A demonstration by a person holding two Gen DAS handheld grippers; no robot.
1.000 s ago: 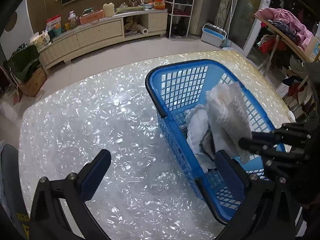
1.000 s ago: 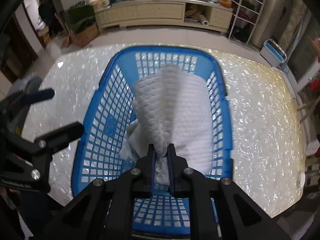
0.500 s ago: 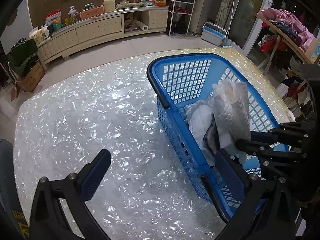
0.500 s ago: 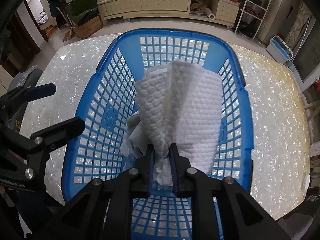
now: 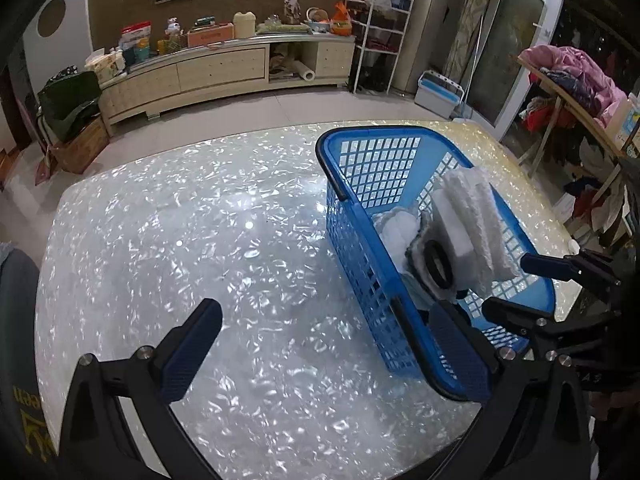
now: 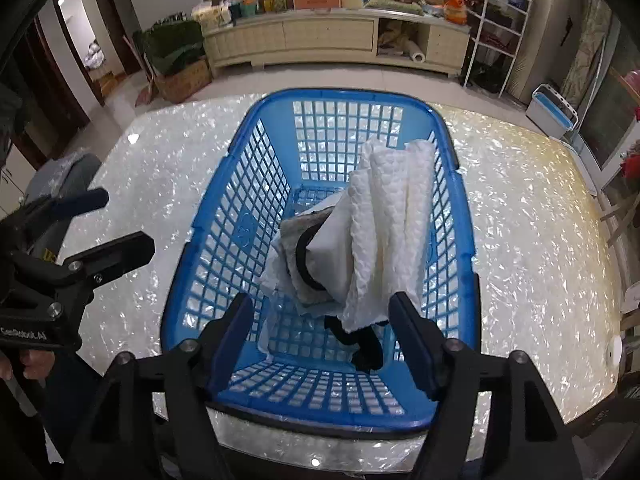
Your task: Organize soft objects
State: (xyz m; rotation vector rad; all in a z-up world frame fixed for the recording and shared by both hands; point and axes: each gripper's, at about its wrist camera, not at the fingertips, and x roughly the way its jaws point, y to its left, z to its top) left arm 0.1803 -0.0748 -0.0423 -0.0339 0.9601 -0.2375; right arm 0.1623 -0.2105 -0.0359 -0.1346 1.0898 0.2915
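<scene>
A blue plastic basket point(image 6: 256, 184) stands on the pearly table; it also shows in the left wrist view point(image 5: 360, 264). A white quilted cloth point(image 6: 392, 216) leans inside it against the right wall, over other pale soft items with a black ring point(image 6: 304, 256); the cloth also shows in the left wrist view point(image 5: 476, 216). My right gripper point(image 6: 320, 332) is open just over the basket's near end, jaws either side of the cloth's lower end, not gripping it. My left gripper point(image 5: 324, 348) is open and empty over the table, left of the basket.
The shiny table point(image 5: 180, 240) runs left of the basket. A cabinet point(image 5: 216, 68) with boxes lines the far wall. A clothes rack point(image 5: 576, 84) stands at the right. A white shelf point(image 6: 496, 24) is by the window.
My right gripper has opened and let go of the white quilted cloth, which now rests in the basket. The left gripper has stayed open over the table.
</scene>
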